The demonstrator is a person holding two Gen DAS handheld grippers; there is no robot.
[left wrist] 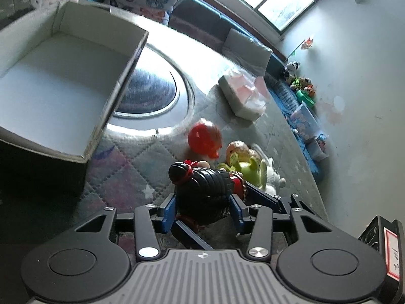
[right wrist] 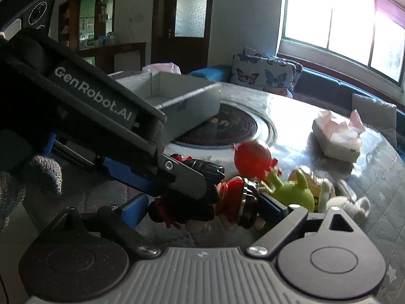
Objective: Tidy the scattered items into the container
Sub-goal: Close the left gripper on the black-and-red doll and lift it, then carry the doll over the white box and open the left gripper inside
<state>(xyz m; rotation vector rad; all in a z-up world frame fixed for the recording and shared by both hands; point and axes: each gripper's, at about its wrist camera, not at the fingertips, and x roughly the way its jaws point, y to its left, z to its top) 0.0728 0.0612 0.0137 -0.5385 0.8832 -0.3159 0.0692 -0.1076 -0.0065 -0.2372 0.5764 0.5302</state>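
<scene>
My left gripper (left wrist: 202, 210) is shut on a black-haired doll (left wrist: 202, 187) in red and black, held above the quilted table. The grey open box (left wrist: 63, 81) stands to its upper left and looks empty. In the right wrist view the left gripper (right wrist: 177, 177) crosses in front, clamping the same doll (right wrist: 227, 202). My right gripper (right wrist: 202, 210) is open, its blue fingers (right wrist: 131, 210) on either side of the doll's body without pressing it. A red toy (left wrist: 205, 139), a green figure (left wrist: 243, 169), an orange-yellow figure (left wrist: 236, 149) and a white plush (right wrist: 351, 207) lie beyond.
A tissue box (left wrist: 243, 96) stands farther back on the table. A round dark glass inset (left wrist: 149, 91) lies beside the box. Cushions (right wrist: 265, 73) and a bench run under the window. More toys (left wrist: 303, 88) line the wall ledge.
</scene>
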